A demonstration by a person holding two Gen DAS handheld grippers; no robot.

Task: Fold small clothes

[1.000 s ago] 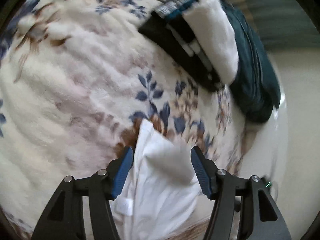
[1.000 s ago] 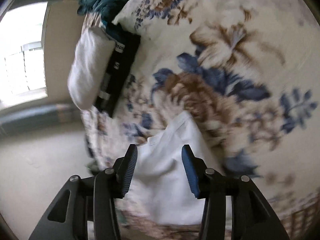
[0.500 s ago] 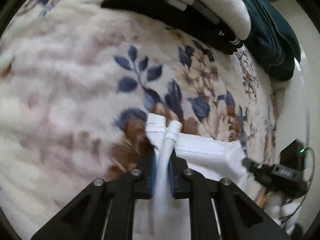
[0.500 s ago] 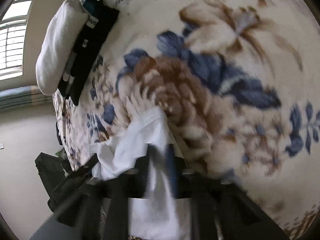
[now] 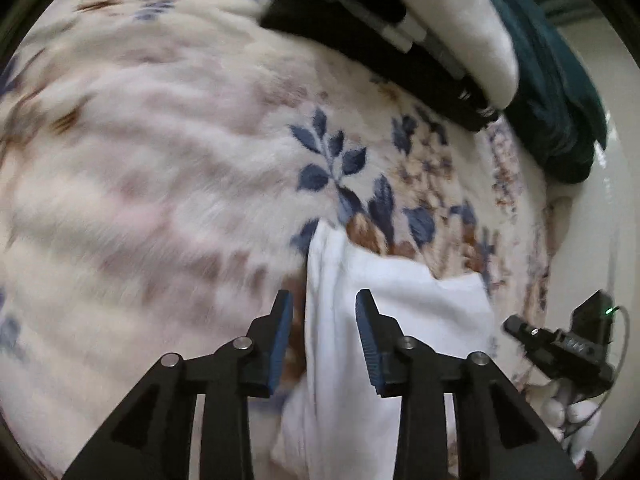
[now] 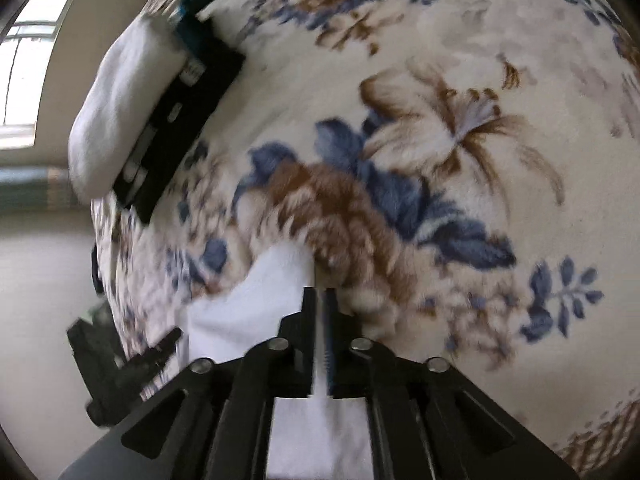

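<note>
1. Tool states differ: the left tool [image 5: 324,340] stands with its jaws moderately apart, straddling a folded ridge of the white garment [image 5: 384,312] without pinching it, while the right tool [image 6: 320,340] is closed to a sliver on a thin edge of the same garment [image 6: 248,312].
2. That white garment lies on the floral blanket [image 5: 168,152], near its edge, bunched and partly doubled over beneath both tools.
3. Holding one corner while the other side is free looks like a regrip partway through a fold; the pinched edge probably serves as the anchor.
4. Further off, a black striped item [image 5: 384,44], a white folded piece [image 5: 460,20] and a dark teal cloth [image 5: 560,100] sit stacked along the blanket's far side, seemingly the finished pile, kept clear of the working area.
5. Motion blur hides the garment's exact type.
</note>
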